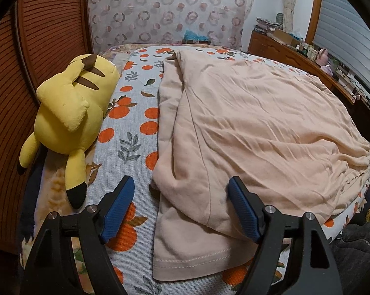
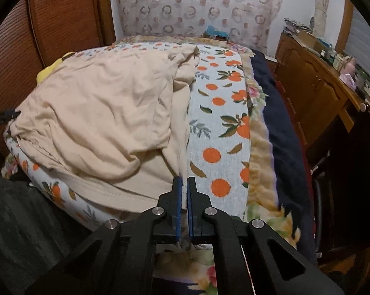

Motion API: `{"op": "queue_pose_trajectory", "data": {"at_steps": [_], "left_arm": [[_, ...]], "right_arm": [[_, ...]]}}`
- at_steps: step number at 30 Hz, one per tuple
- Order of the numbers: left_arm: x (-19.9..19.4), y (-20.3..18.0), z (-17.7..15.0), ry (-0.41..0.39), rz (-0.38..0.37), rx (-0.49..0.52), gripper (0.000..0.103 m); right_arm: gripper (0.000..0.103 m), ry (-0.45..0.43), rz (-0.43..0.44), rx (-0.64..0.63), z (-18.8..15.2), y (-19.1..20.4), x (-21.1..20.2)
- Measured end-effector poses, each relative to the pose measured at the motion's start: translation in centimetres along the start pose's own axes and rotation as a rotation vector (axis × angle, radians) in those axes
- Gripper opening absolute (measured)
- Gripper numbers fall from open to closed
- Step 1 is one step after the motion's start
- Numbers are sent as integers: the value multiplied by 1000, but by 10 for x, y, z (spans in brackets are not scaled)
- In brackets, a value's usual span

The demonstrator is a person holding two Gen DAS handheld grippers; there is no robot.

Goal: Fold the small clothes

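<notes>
A: What is nearest in the left wrist view?

B: The left gripper [image 1: 181, 188], its blue-padded fingers [image 1: 119, 202] spread wide and holding nothing. The near hem of the peach shirt [image 1: 246, 123] lies between them, at the near edge of the bed.

A: And the right one?

B: The right gripper [image 2: 185, 184] has its pads pressed nearly together. The right edge of the shirt [image 2: 99, 113] runs straight down to the fingertips, but whether cloth is caught between them I cannot tell.

A: Where does the shirt lie?

B: Spread over the orange-print sheet [image 1: 133, 113], with a side already folded inward and many creases. It reaches from the near edge up toward the far end of the bed.

A: What else is on the bed?

B: A yellow plush toy [image 1: 69, 113] lies along the left edge, apart from the shirt. On the right side a dark blue blanket [image 2: 280, 123] covers the edge.

A: Farther back?

B: A ring-patterned cloth [image 1: 165, 9] hangs behind the bed's far end, and a wooden cabinet [image 2: 315, 83] stands to the right.
</notes>
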State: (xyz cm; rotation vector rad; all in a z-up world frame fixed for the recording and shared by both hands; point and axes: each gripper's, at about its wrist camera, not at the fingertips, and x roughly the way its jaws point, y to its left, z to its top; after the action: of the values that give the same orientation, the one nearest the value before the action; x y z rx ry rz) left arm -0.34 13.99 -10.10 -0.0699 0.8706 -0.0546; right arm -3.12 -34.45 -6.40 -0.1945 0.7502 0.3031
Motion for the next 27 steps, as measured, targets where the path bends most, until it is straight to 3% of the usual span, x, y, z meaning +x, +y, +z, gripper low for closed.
{"op": "queue_pose_trajectory", "data": {"at_steps": [5,10,13,16,19,27], "left_arm": [[0,0,0,-1,1,0,80],[1,0,0,-12,6,1,81],[1,0,0,-18,12,3,82],[1,0,-1,-19,13,4,82],[1,1,-1,-24,16,2,82],[2,-1,-1,-28,18,5,83]], "right_arm": [[4,-56,-35,-22,16,8,-13],[13,-131,-38,-40,38,26,-18],[38,-165,-14,-53,50,37,-17],[47,-189,8,-64,59,50,-12],[53,-194,35,-86,65,66,-1],[54,-112,136,-143,75,113,64]]}}
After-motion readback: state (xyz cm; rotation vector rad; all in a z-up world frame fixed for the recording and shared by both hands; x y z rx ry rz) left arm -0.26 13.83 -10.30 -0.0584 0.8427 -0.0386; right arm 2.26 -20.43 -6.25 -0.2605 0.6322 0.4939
